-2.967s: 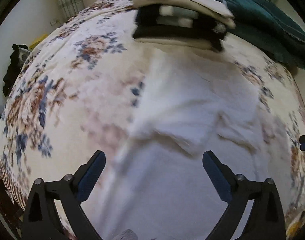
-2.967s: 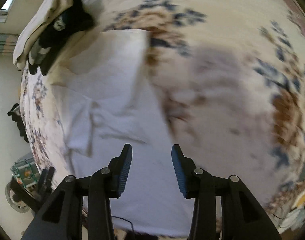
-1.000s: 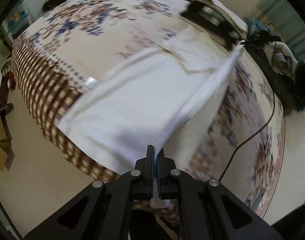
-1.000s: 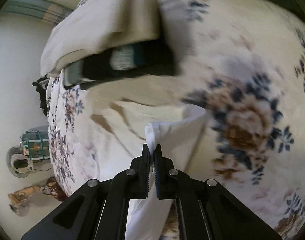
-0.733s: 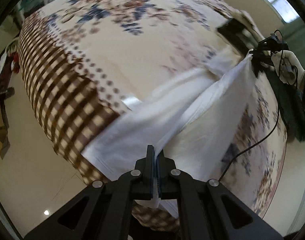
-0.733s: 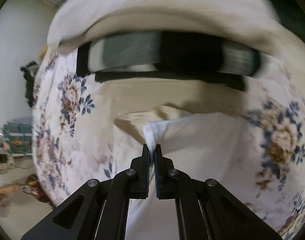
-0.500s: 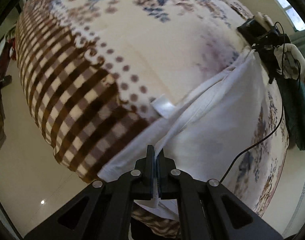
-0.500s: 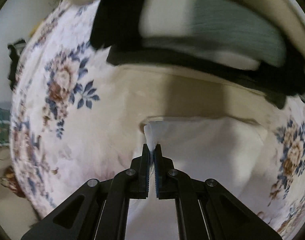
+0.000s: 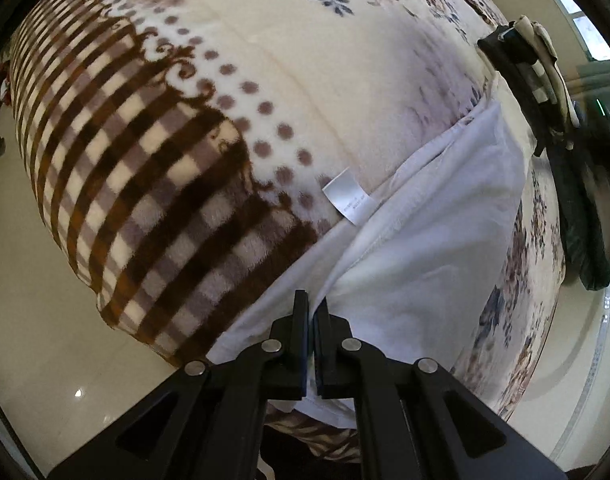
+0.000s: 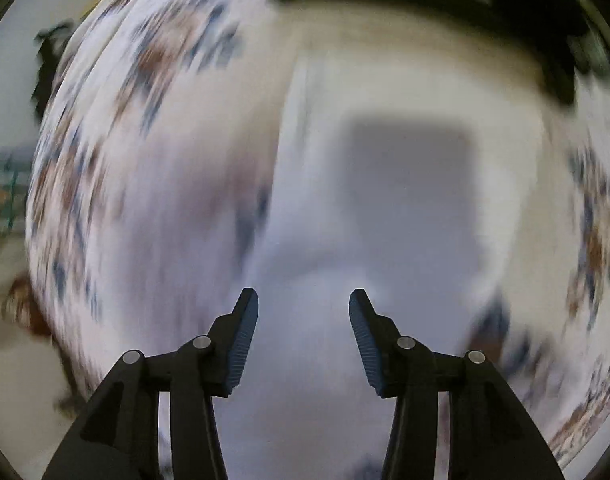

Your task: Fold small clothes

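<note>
Left wrist: hand-held gripper [image 9: 312,312] pinching white garment [image 9: 433,240] on floral blanket [image 9: 265,60].

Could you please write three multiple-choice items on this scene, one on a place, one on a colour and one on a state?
1. Where does the care label lie?
A. on the blanket
B. on the floor
C. on the folded pile

2. What colour is the garment?
A. green
B. white
C. red

3. How do the grippers stand?
A. both open
B. both shut
C. left shut, right open

Answers:
1 A, the label rests on the dotted blanket.
2 B, the cloth is plain white.
3 C, the left gripper pinches the garment; the right gripper gapes empty.
</note>
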`<state>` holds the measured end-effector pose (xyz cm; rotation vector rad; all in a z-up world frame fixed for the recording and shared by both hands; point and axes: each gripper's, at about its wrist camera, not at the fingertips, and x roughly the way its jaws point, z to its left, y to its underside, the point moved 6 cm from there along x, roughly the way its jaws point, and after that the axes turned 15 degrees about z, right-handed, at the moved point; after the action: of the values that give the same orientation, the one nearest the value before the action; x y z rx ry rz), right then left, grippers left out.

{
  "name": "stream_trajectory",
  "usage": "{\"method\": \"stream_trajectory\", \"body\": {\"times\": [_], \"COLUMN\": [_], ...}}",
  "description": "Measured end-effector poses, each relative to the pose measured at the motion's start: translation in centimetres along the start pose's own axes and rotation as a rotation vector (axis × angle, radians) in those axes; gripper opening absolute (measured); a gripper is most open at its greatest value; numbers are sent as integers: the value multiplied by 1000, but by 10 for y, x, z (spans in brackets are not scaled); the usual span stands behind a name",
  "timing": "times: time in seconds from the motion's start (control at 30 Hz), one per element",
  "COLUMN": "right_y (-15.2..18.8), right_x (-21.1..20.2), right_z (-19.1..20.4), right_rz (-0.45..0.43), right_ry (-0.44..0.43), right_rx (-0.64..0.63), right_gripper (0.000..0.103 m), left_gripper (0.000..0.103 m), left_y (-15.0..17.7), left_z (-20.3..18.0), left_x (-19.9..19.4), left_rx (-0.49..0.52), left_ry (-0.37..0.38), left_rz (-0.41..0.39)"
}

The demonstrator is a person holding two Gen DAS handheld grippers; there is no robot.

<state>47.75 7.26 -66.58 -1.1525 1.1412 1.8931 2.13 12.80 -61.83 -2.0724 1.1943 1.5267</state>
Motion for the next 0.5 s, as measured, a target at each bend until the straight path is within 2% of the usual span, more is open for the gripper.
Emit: {"method": "stream_trajectory", "body": {"times": [0.07,0.1,0.23,0.3,0.37,0.4,0.43,0.5], "right_y": [70,115,243,285,314,326,331,341], "right_x": [24,47,138,177,207,217,222,225], "right_z": [1,1,4,7,11,13,13,10], "right_rz": [89,169,437,511,542,528,513,464], "right_ry": [-56,-100,-239,-319,-377,-421,-421,-415], "right_rx": [-17,-15,65,133,182,202,214,229], "right_gripper": [50,50,50,50,47,21,7,2], "left_gripper": [0,0,0,0,0,0,0,0], "left_y": [-2,-2,0,4,8,10,11,14], "left_z": [0,0,1,3,4,5,4,5], "left_x": [-3,-4,-5,-5,-6,-7,-8,-11], "left_rx": [4,6,0,-5,-16,-16,-16,-21], "left_ry": [-3,-6,-9,-15,-3,0,2,7], "left_rz": [2,2,7,15,24,28,29,32]}}
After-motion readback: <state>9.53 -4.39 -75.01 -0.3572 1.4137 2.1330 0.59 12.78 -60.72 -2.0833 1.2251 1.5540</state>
